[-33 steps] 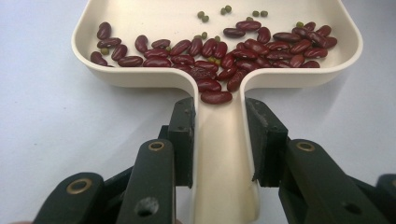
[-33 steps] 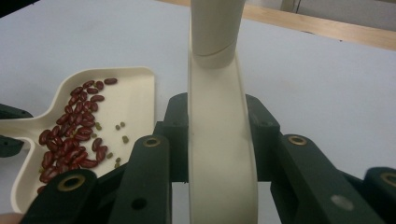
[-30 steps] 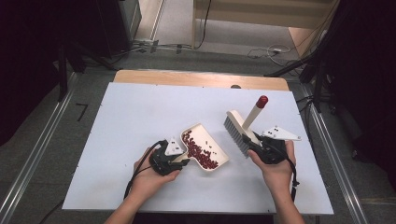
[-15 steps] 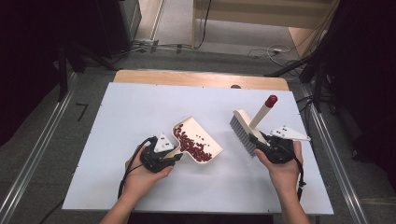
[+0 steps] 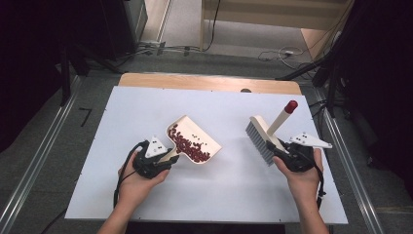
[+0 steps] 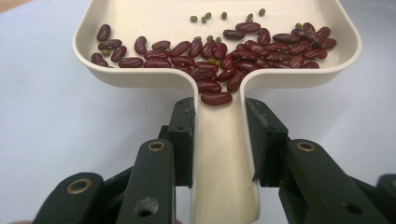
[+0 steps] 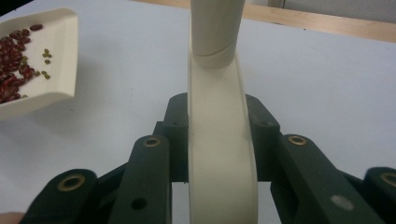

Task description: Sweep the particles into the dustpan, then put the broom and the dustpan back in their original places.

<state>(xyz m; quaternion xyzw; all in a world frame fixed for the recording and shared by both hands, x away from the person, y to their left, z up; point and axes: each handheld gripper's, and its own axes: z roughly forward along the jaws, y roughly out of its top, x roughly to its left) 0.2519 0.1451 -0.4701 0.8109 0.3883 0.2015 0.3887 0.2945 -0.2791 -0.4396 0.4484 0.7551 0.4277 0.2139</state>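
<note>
From above, a white tabletop (image 5: 146, 195) is sitting over grey floor. The left gripper (image 5: 163, 158) is grasping the dustpan (image 5: 195, 141); the right gripper (image 5: 277, 151) is grasping the brush (image 5: 265, 134).

The left gripper view is revealing red beans (image 6: 224, 51) and tiny green ones (image 6: 208, 16).

The right gripper view is showing fingers (image 7: 261, 135) clamping the brush's handle.

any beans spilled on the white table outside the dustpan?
No: in the high view the dark red beans all sit inside the cream plastic dustpan, and the white table around it shows none.
</note>
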